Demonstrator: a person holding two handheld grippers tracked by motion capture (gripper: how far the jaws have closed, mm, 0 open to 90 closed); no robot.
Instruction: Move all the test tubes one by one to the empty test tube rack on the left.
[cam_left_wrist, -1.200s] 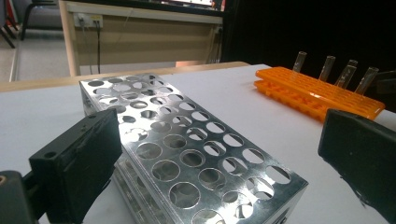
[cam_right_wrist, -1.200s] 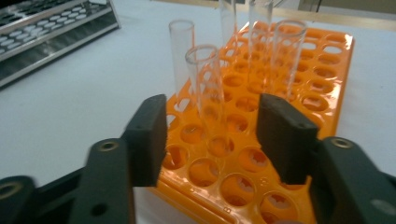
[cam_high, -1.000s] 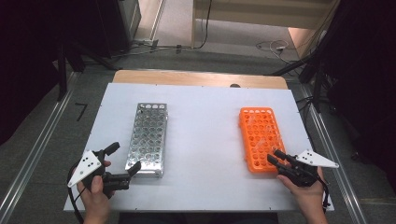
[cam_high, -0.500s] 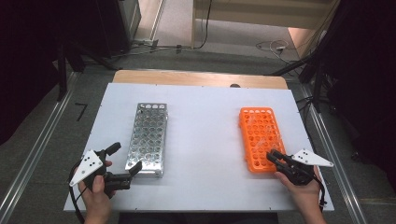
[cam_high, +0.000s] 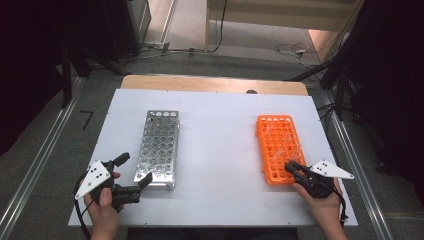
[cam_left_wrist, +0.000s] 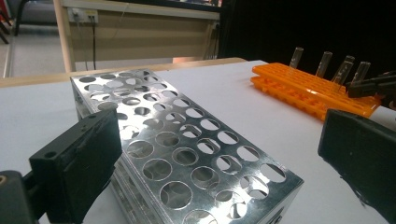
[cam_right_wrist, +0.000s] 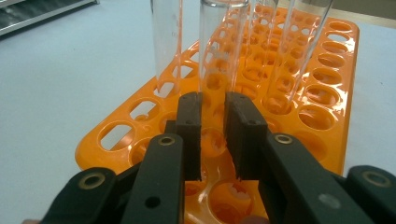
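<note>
The right tool (cam_right_wrist: 213, 135) had just closed, clamped on a glass tube (cam_right_wrist: 218, 51) in the orange rack (cam_right_wrist: 327, 116); the left tool (cam_high: 131, 175) stood apart beside the metal rack (cam_high: 159, 147).

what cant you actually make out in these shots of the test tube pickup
- Right gripper view: the tops of the glass test tubes are cut off by the upper edge, so their height is unknown.
- High view: the clear tubes in the orange rack are too small and faint to count.
- Left gripper view: the near end of the metal rack is cut off by the bottom edge and partly hidden behind the left gripper's own jaw.
</note>
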